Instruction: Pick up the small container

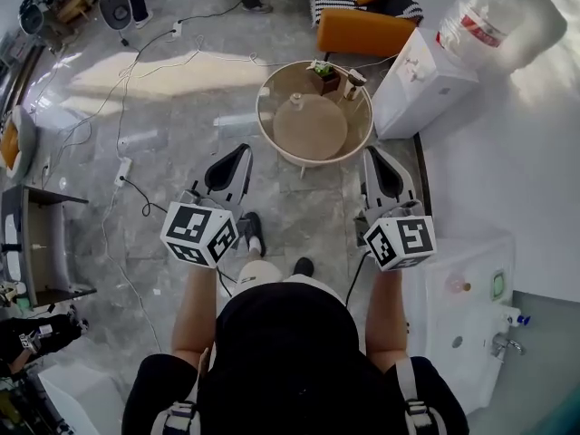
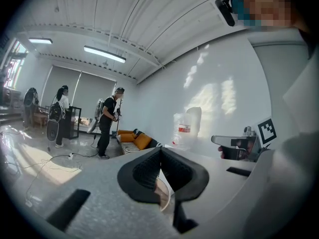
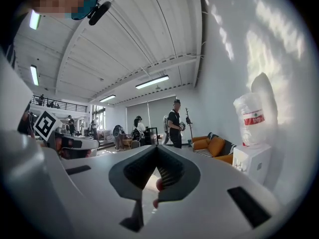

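Observation:
A round wooden side table (image 1: 272, 134) stands on the floor ahead of me. At its far edge sit a small potted plant (image 1: 321, 69) and a small pale container (image 1: 352, 80); a little knob-like piece (image 1: 295, 101) rests nearer the middle. Both grippers hang short of the table, above the floor. My left gripper (image 1: 243, 150) (image 2: 160, 151) has its jaws together with nothing between them. My right gripper (image 1: 370, 153) (image 3: 157, 148) is likewise shut and empty, and it points toward the table's right side.
A white water dispenser cabinet (image 1: 426, 84) with a bottle (image 1: 480, 21) stands right of the table, with an orange sofa (image 1: 362, 30) behind. A white appliance (image 1: 462, 306) sits at the lower right. Cables and a power strip (image 1: 122, 170) lie on the floor at left. People stand far back.

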Demonstrator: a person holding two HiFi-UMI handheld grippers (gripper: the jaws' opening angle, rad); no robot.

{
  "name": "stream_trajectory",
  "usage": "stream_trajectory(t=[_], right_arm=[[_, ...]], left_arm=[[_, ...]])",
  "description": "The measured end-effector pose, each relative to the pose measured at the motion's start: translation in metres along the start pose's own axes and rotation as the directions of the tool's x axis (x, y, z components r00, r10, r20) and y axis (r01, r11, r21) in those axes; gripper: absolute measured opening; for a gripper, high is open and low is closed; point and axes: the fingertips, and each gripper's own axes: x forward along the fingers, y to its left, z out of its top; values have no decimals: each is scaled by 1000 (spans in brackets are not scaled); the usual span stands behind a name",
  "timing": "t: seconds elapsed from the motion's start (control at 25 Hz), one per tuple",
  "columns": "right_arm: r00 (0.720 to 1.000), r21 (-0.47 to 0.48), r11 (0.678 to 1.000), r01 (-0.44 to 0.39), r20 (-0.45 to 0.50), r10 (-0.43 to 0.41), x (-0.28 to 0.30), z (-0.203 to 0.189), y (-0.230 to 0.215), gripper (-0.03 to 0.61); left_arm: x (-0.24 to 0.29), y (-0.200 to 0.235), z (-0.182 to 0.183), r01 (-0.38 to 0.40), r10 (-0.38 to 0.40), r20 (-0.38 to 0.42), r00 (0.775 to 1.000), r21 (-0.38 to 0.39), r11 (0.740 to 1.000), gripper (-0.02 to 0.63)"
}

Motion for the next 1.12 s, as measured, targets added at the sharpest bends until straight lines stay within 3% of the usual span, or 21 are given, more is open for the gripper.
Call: stream_trajectory(t=[0.56,0.76,1.12], right_arm=[[996,-22,996,91,-21,-92,148,9,40,3],[991,12,992,126,-36,-125,183,-1,47,3],[984,-21,987,160,-80,-161,211,-15,50,3]], left_arm=[[54,143,33,89,-89,-3,996,-5,996,18],[68,180,35,113,-113,-9,994,-5,994,18],[97,218,23,148,-149,-25,988,-55,987,18]])
